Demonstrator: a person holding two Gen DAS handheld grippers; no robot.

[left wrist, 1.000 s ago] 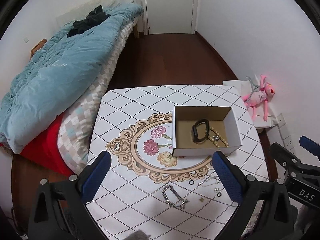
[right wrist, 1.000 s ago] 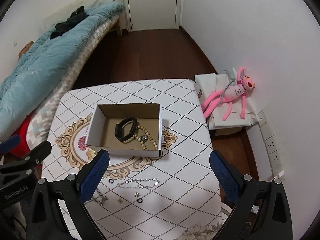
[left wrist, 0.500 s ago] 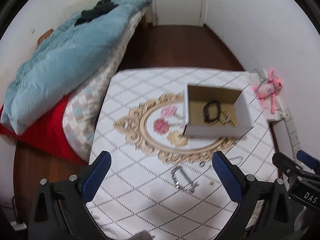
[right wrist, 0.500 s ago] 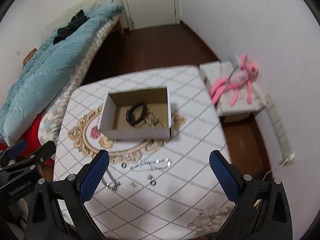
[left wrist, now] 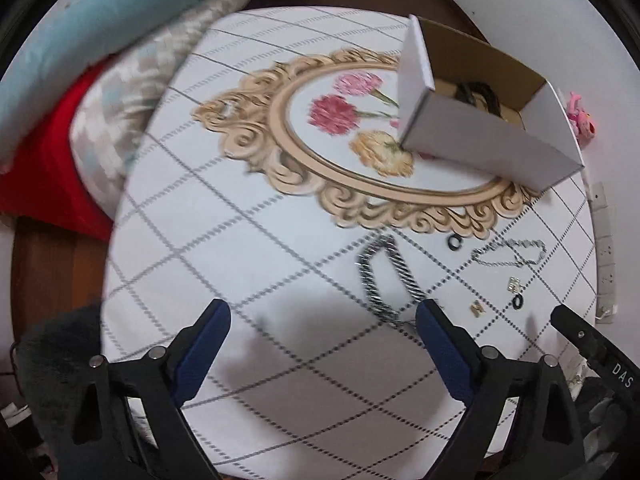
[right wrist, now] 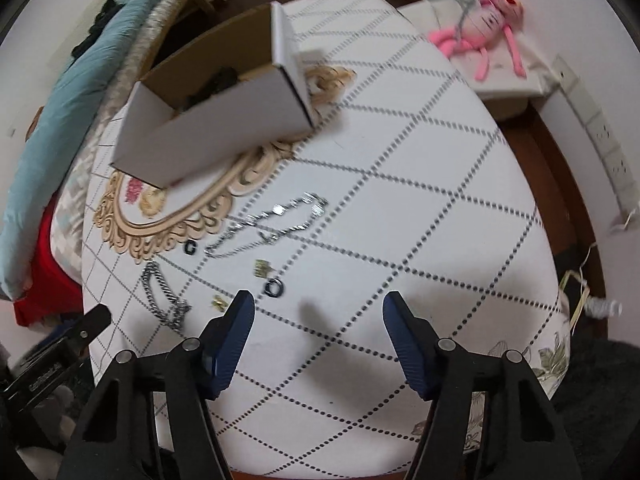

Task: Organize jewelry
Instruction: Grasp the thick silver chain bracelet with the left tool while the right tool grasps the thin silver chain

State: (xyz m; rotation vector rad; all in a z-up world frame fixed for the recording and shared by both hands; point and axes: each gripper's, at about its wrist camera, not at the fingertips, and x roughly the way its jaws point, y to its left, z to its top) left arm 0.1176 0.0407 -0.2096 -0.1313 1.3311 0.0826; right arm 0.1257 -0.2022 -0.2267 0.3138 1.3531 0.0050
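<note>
Above the desk (left wrist: 248, 240), both my sets of fingers hang spread wide, holding nothing. Just ahead of my left fingers (left wrist: 322, 320) lies a thick silver chain (left wrist: 386, 280); beyond my right fingers (right wrist: 318, 310) sit a black ring (right wrist: 274, 288) and thin necklace (right wrist: 268, 226). Farther off stands the cardboard box (right wrist: 216, 132).

- One cardboard box (left wrist: 486, 148), open-topped, sits at two o'clock on the table (left wrist: 240, 240) in the left wrist view.
- Two chains lie at four o'clock of the box: one heavy chain (left wrist: 386, 280), one thin necklace (left wrist: 510, 253).
- Two black rings: one (left wrist: 455, 243) between the chains, another (left wrist: 517, 302) near the table's edge.
- Two small gold pieces (right wrist: 262, 268) (right wrist: 219, 301) rest beside the rings.
- One pink plush toy (right wrist: 482, 30) lies off the table at one o'clock in the right wrist view.
</note>
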